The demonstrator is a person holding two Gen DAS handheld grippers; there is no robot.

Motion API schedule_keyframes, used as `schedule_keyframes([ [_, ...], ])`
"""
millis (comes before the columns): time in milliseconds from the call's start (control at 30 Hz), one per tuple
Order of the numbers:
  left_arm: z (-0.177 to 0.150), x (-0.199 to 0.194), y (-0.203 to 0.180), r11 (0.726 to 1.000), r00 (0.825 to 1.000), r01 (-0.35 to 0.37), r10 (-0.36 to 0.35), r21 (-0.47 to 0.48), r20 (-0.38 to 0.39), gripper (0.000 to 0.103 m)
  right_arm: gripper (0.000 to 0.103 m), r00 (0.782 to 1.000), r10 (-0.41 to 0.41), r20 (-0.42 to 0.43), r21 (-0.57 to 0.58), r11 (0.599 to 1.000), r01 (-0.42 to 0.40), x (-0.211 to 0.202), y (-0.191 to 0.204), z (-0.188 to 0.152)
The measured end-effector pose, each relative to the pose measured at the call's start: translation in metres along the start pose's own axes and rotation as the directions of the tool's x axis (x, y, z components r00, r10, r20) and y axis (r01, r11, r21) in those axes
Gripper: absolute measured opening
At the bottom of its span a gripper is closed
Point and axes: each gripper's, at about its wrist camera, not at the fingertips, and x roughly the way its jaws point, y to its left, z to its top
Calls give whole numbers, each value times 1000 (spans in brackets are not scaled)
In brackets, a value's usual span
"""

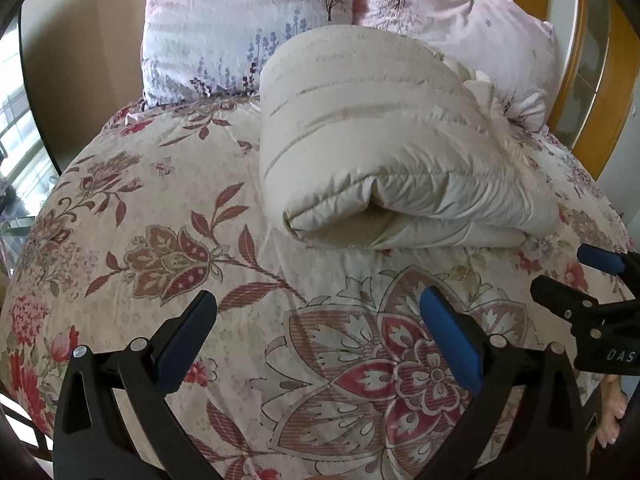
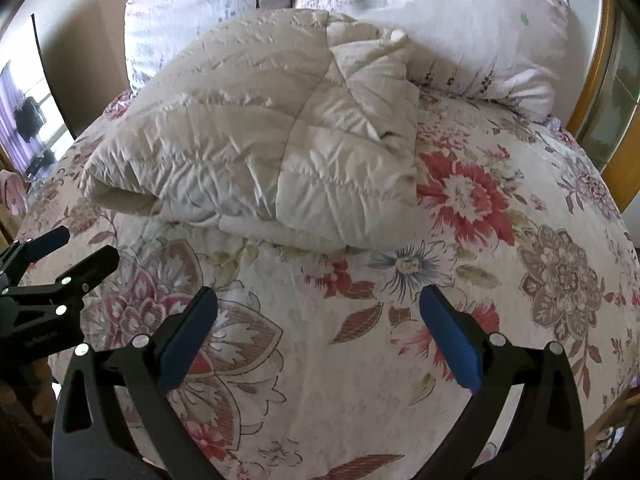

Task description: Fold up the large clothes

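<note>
A cream quilted padded garment (image 1: 384, 148) lies folded into a thick bundle on the floral bedspread (image 1: 168, 248), its open folded edge facing me. In the right wrist view the same bundle (image 2: 256, 152) lies ahead and left of centre. My left gripper (image 1: 318, 308) is open and empty, held above the bedspread short of the bundle. My right gripper (image 2: 318, 308) is open and empty too, also short of the bundle. The right gripper (image 1: 568, 276) shows at the right edge of the left wrist view, and the left gripper (image 2: 86, 246) at the left edge of the right wrist view.
Two pink printed pillows (image 1: 240, 28) (image 1: 460, 16) stand against the headboard behind the bundle. A wooden frame (image 1: 616, 92) rises at the right. A window (image 1: 16, 132) is at the left. The bedspread (image 2: 500, 240) stretches right of the bundle.
</note>
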Motion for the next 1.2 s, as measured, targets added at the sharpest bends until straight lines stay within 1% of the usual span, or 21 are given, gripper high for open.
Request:
schedule_keyframes([
  [267,-2,6,0,1000,1000,-4,4,2,-20,102,101,1000,3,-26,-2,1000,-3,8,1,-2],
  [1200,-3,10,0,1000,1000,-5,6,8,-22,102,101,999,6,-54,15,1000,-6,20,0,-1],
])
